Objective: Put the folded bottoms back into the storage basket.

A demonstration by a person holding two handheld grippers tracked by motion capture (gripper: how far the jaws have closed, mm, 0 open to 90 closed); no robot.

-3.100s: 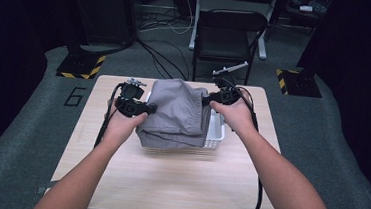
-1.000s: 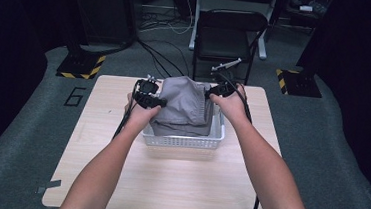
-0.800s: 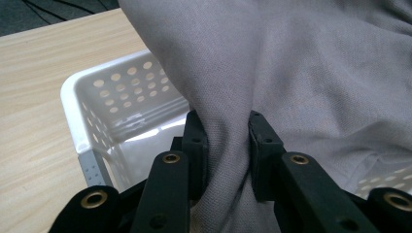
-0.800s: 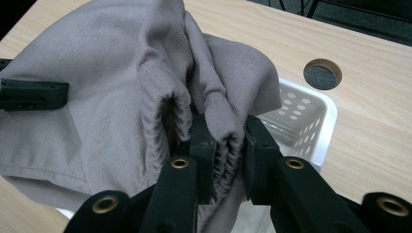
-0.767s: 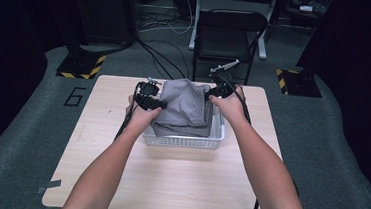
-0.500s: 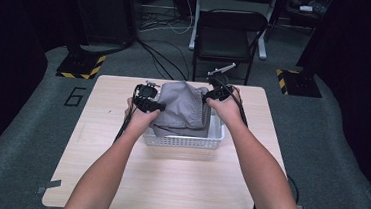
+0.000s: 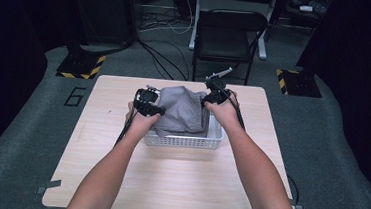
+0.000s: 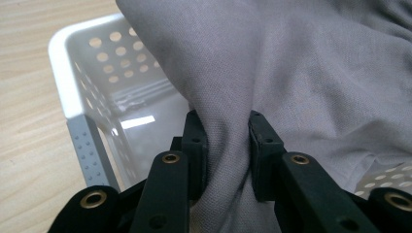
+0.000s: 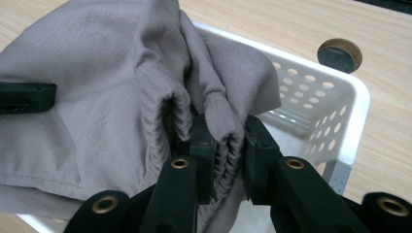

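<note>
From the high view, I hold my left gripper (image 7: 149, 103) at one side of a grey cloth (image 7: 182, 112) and my right gripper (image 7: 214, 93) at the other side. The cloth is bunched up between them, its lower part down in a white perforated basket (image 7: 183, 141) that sits on the wooden table (image 7: 167, 183). A black chair (image 7: 226, 37) stands beyond the table's far edge.

In the left gripper view, my left gripper (image 8: 227, 150) is clamped on a fold of the grey cloth (image 8: 291, 73); the jaws are nearly together, with only the pinched fabric between them. The basket's (image 8: 63, 92) corner lies just beside them.

In the right gripper view, my right gripper (image 9: 226, 145) is clenched on a gathered, ribbed edge of the cloth (image 9: 97, 97), jaws close together. The basket's (image 9: 354, 107) rim lies beyond, on the table (image 9: 384, 48).
</note>
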